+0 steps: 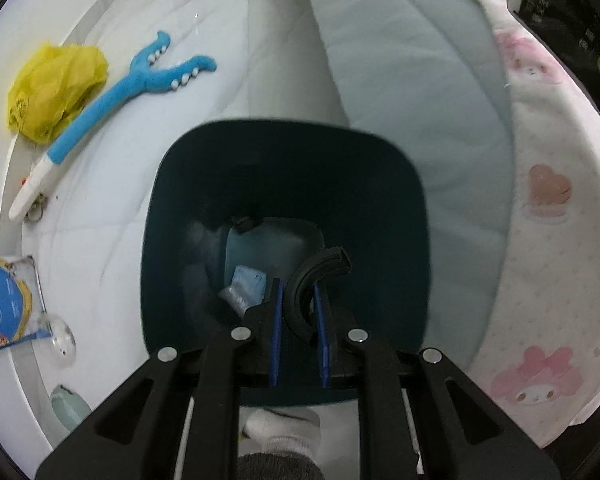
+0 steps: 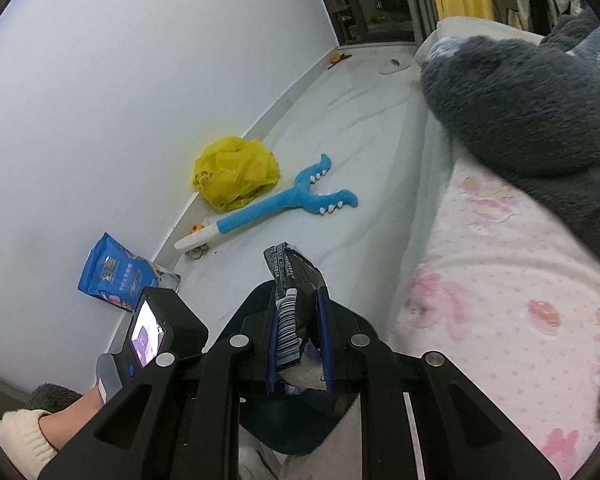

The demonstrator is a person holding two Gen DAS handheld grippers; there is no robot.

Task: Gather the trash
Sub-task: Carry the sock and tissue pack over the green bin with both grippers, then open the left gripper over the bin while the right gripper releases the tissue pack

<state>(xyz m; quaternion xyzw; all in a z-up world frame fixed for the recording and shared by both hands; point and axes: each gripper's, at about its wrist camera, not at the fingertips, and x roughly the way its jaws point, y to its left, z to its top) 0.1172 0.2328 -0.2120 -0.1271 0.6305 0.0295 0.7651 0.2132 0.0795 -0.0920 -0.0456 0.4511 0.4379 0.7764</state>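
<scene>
Left gripper [image 1: 299, 292] nearest, pointing steeply down into the dark teal bin [image 1: 414, 216], its blue pads pinching a curved black rubber strip [image 1: 314, 280]. The strip hangs over the bin's mouth, not touching the walls as far as I can tell. At the bin's bottom lie a small light-blue packet [image 1: 250, 284] and a bit of clear wrapper [image 1: 234, 298]. A white sock [image 1: 284, 430] shows just below the bin.

Going left to right on the pale floor: a blue snack bag [image 1: 4, 304] at the far left by the wall, a crumpled yellow plastic bag [image 1: 54, 90] further along the wall, and a blue plush stick toy [image 1: 112, 100] with a white handle lying just beside it, touching or nearly so. The pink-print bedding [image 1: 548, 240] runs down the right side.

Right gripper [image 2: 299, 308] is clamped on a black wrapper with a barcode [image 2: 290, 292], which sticks up past the fingertips. Below it, part of the bin's rim [image 2: 244, 312] shows. Left of it is the other handheld unit with a lit screen [image 2: 146, 334], gripped by a hand [image 2: 74, 412] in a cream sleeve [image 2: 16, 438]. On the far right, a grey fuzzy blanket [image 2: 532, 120] lies on the bed.
</scene>
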